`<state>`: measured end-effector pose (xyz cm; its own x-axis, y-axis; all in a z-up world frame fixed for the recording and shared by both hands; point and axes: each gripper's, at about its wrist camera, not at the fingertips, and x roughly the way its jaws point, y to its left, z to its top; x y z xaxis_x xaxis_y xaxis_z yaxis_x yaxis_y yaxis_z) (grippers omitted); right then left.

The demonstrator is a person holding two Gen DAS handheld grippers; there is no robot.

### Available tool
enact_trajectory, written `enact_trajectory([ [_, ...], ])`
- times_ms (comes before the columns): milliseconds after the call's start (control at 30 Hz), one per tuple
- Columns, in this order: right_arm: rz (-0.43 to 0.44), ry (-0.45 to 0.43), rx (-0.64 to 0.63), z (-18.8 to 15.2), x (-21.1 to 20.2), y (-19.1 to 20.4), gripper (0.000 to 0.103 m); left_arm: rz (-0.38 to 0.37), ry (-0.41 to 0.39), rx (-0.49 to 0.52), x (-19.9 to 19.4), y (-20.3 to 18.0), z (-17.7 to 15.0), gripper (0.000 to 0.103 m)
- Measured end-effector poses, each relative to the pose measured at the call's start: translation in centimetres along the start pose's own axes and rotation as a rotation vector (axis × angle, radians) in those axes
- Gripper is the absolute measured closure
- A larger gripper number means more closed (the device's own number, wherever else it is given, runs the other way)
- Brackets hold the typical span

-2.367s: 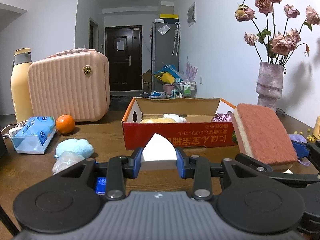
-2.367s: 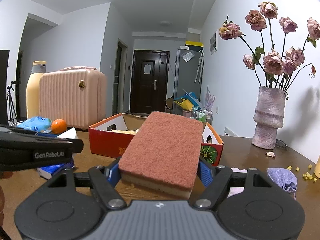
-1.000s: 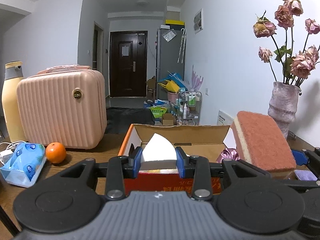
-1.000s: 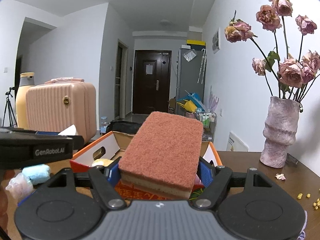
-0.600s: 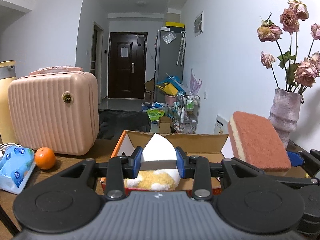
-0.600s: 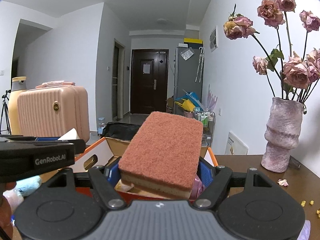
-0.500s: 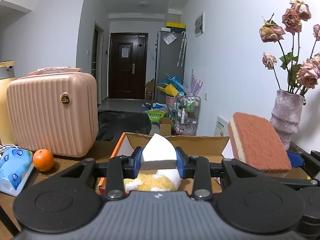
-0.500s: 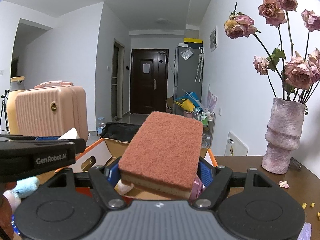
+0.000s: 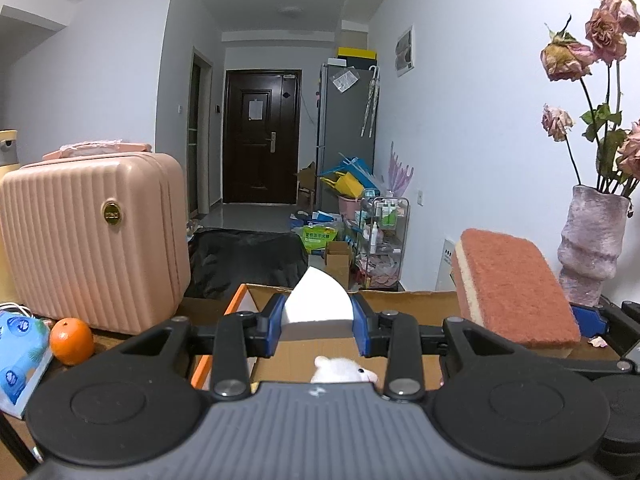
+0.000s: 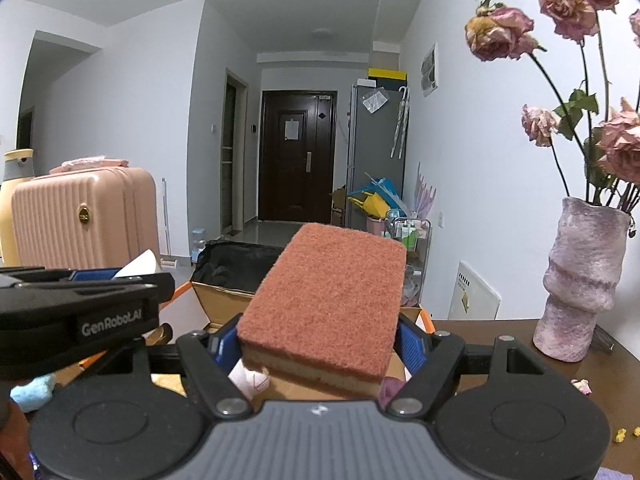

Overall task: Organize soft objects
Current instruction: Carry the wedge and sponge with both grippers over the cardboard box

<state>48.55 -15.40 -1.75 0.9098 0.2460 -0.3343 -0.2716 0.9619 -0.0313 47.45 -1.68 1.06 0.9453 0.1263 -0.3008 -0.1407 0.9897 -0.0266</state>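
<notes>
- Two soft things are held over the cardboard box (image 9: 404, 300), which stands on the bench (image 10: 500, 336).
- At far left, a tissue pack (image 9: 18, 350) and an orange (image 9: 72, 341) rest beside the pink suitcase (image 9: 92, 240).
- Left gripper (image 9: 319, 322): jaws closed partway on a white foam wedge (image 9: 318, 306), above a white plush toy (image 9: 344, 369) lying in the box.
- Right gripper (image 10: 318, 346): jaws clamp a rust-topped sponge (image 10: 326, 300) across its width, over the box's right half.
- Step in hand looks like delivery; next, lower each piece inside the walls, then part the jaws.
</notes>
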Motion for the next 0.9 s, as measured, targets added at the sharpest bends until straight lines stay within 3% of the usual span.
enact_trajectory([
  [467,0.0,0.085,0.011,0.7,5.1,-1.0,0.028,0.025,0.019,0.02,4.0,-0.6,0.2,0.067],
  [900,-0.03,0.165,0.013,-0.1,8.1,-1.4,0.028,0.094,0.072,0.034,7.1,-0.3,-0.5,0.067],
])
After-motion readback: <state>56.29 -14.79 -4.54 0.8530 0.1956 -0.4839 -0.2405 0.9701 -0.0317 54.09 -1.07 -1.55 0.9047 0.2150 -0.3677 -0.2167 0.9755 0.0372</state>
